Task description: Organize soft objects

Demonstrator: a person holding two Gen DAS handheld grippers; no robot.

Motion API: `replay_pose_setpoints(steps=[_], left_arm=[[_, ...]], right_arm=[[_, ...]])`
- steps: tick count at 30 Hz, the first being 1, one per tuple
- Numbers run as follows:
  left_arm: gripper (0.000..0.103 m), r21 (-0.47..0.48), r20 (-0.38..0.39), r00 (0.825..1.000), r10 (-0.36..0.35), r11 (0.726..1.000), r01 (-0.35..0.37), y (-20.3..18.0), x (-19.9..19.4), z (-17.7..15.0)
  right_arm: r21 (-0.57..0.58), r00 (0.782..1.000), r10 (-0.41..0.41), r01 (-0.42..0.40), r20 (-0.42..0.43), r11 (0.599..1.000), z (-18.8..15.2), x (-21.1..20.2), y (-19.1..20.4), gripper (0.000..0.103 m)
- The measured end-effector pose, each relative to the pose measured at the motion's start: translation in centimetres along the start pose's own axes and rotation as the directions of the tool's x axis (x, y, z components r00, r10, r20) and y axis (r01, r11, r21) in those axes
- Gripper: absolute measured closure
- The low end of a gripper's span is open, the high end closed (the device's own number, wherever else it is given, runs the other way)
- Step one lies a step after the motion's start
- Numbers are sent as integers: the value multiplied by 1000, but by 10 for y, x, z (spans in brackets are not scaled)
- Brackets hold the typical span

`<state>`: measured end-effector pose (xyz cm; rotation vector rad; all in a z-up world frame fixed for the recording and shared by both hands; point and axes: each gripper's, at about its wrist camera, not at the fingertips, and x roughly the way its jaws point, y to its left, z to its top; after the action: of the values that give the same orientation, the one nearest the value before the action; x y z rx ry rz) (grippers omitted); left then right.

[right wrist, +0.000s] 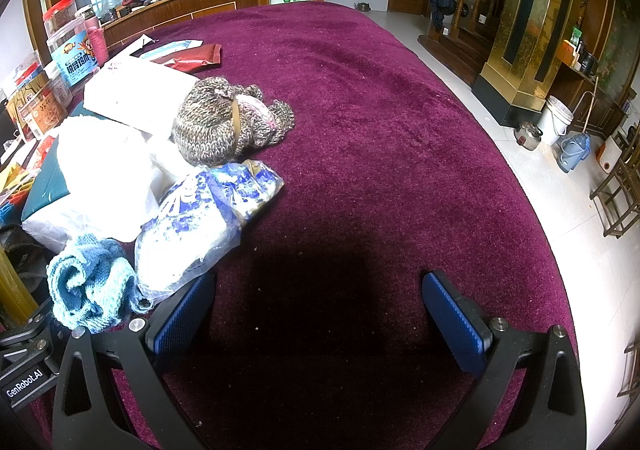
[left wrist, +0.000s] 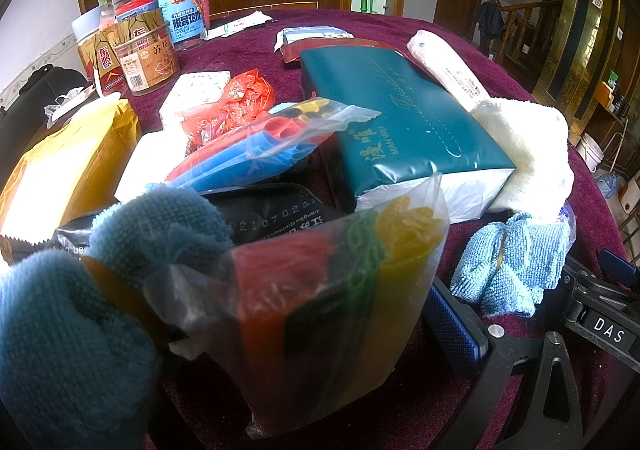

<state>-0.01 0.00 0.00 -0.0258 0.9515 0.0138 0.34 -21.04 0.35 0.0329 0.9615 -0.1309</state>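
Observation:
In the left wrist view a clear bag of coloured plastic pieces point(left wrist: 332, 306) fills the space between my left gripper's fingers, with a blue knitted cloth point(left wrist: 80, 314) bunched over the left finger. Only the right blue pad point(left wrist: 456, 330) shows; I cannot tell whether the jaws grip the bag. A light blue cloth point(left wrist: 512, 266) lies to the right, a white towel point(left wrist: 528, 153) behind it. My right gripper point(right wrist: 320, 326) is open and empty over bare carpet. Left of it lie that blue cloth point(right wrist: 92, 290), a blue-white plastic bag point(right wrist: 200, 217) and a brown knitted hat point(right wrist: 224, 121).
A teal tissue pack point(left wrist: 400, 121), a bag of blue and red pieces point(left wrist: 260, 145), a red plastic bag point(left wrist: 232, 101), a yellow packet point(left wrist: 68, 161) and snack jars point(left wrist: 148, 57) crowd the maroon-covered table point(right wrist: 380, 109). The table's edge point(right wrist: 532, 209) curves on the right above a tiled floor.

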Motion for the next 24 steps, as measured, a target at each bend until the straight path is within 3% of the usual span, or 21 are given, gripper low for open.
replay_pose_setpoints(steps=[8, 12, 18, 24], left_arm=[[0, 5, -4, 1000, -1, 1000, 1, 0, 0, 0], [0, 72, -112, 992, -54, 995, 63, 1, -6, -2], [0, 102, -56, 997, -44, 994, 50, 1, -15, -21], [2, 95, -90, 993, -72, 992, 81, 7, -24, -23]], right_arm=[[1, 1000, 2, -2, 0, 1000, 1, 1, 1, 0], [-10, 999, 29, -29, -18, 1000, 0, 0, -2, 0], [-32, 996, 18, -21, -88, 999, -3, -5, 1, 0], [-28, 995, -8, 5, -103, 1000, -9, -21, -3, 1]])
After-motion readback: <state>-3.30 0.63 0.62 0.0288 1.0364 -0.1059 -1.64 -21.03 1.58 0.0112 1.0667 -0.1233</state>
